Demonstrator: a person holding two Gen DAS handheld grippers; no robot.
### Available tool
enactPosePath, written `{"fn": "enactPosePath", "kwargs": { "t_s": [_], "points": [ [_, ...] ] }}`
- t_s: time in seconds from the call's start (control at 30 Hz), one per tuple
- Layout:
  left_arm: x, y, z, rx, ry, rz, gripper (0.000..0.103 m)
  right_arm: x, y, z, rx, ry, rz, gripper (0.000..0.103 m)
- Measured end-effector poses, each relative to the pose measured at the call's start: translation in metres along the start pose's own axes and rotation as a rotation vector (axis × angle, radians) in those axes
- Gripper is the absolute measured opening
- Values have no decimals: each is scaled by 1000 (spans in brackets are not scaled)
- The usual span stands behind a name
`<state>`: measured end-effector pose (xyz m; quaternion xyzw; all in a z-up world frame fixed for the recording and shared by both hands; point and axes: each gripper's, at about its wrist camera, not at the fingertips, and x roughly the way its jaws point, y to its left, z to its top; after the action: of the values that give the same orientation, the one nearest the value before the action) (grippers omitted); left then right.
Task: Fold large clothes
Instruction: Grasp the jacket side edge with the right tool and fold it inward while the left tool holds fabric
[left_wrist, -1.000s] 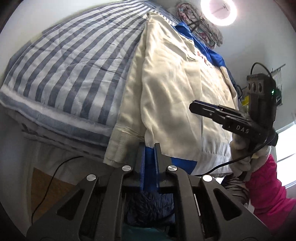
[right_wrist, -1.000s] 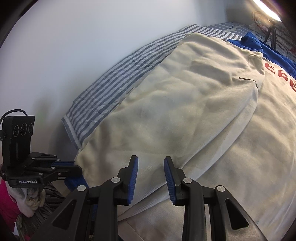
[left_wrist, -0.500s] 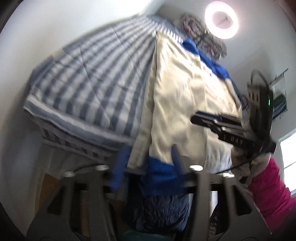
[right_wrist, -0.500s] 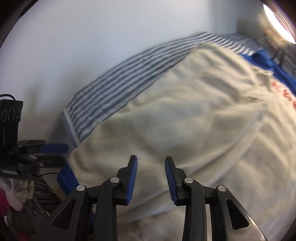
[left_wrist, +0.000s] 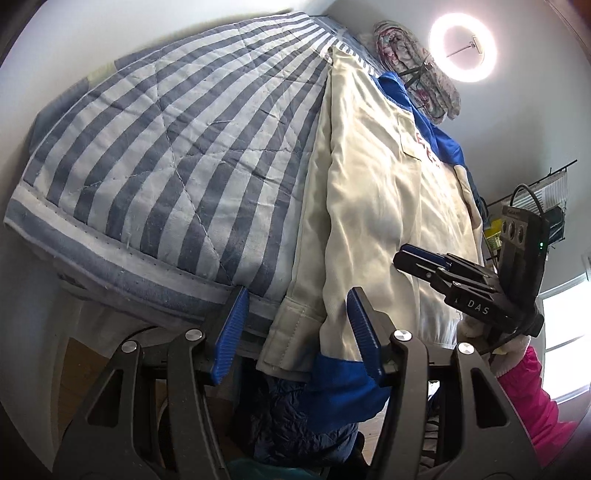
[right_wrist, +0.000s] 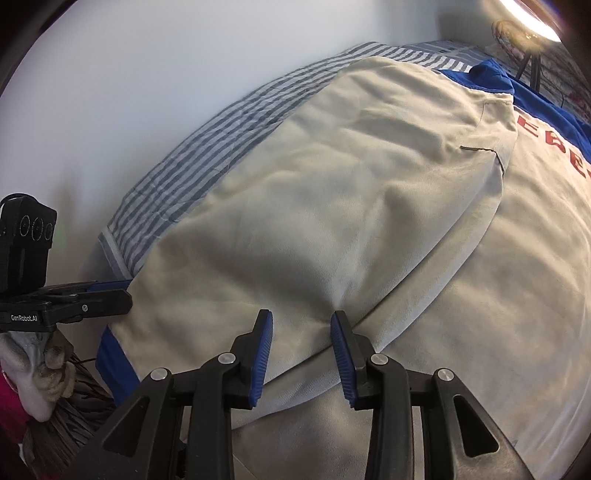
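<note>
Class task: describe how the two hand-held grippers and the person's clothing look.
Both grippers, left and right, are black with ribbed blue pads and silver bolts. Each carries a black three-lens box; white lettering marks their sides. The person wears pale gloves and a pink sleeve.

A bed fills most of both views, covered with a blue-and-white striped quilted bedspread (left_wrist: 159, 155) whose diamond stitching shows and whose hem hangs over the near edge. A plain white wall (right_wrist: 155, 85) runs along the bed's left side and behind its far end. At the far end a glowing round ring light (left_wrist: 462, 50) stands on a thin stand, with a rolled floral patterned blanket (left_wrist: 417, 66) lying just in front of it. To the right, a bright window (left_wrist: 565, 332) lets in daylight, and a dark wire rack (left_wrist: 546, 199) hangs on the wall beyond it. Below the bed's near left corner, brown wooden flooring (left_wrist: 81, 365) shows.
</note>
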<state>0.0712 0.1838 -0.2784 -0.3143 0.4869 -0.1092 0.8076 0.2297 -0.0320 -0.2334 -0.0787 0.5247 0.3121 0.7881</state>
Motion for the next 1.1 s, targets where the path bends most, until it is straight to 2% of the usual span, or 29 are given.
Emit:
{"fn": "enactPosePath", "kwargs": {
  "t_s": [0.1,0.13,0.17,0.23,0.33,0.47,0.57,0.6,0.63,0.73,0.87,0.9,0.97,1.1],
  "points": [
    [-1,-3,0,16,-3,-6,57,0,2,0,-10,2,-12,35],
    [0,-4,-1,18,6,-20,54,0,3,-1,-12,1,-14,36],
    [1,-5,-1,16,14,-34,46,1,3,-1,-12,2,-15,36],
    [1,-6,-3,15,21,-38,41,1,4,-1,-13,4,-16,37],
    [-3,-5,-4,-3,14,-62,41,2,4,0,-15,5,-17,37],
    [3,-4,-4,4,23,-21,41,4,5,1,-17,5,-18,37],
    [4,-7,-7,29,36,-27,41,7,7,4,-15,11,-15,39],
    [3,-10,-8,40,34,-25,36,7,7,4,-16,13,-15,40],
    [1,-13,-8,52,23,-20,21,8,8,5,-16,17,-14,40],
    [-9,-22,-9,66,-9,-55,19,9,6,10,9,39,8,41],
    [-18,-37,-8,122,-43,-67,18,1,0,31,102,54,130,41],
    [-18,-39,-8,131,-47,-68,18,-3,1,41,119,47,153,46],
    [-19,-44,-8,150,-52,-72,18,-7,6,60,126,32,166,56],
    [-19,-51,-6,175,-54,-75,18,9,25,110,118,72,151,58]
  ]
}}
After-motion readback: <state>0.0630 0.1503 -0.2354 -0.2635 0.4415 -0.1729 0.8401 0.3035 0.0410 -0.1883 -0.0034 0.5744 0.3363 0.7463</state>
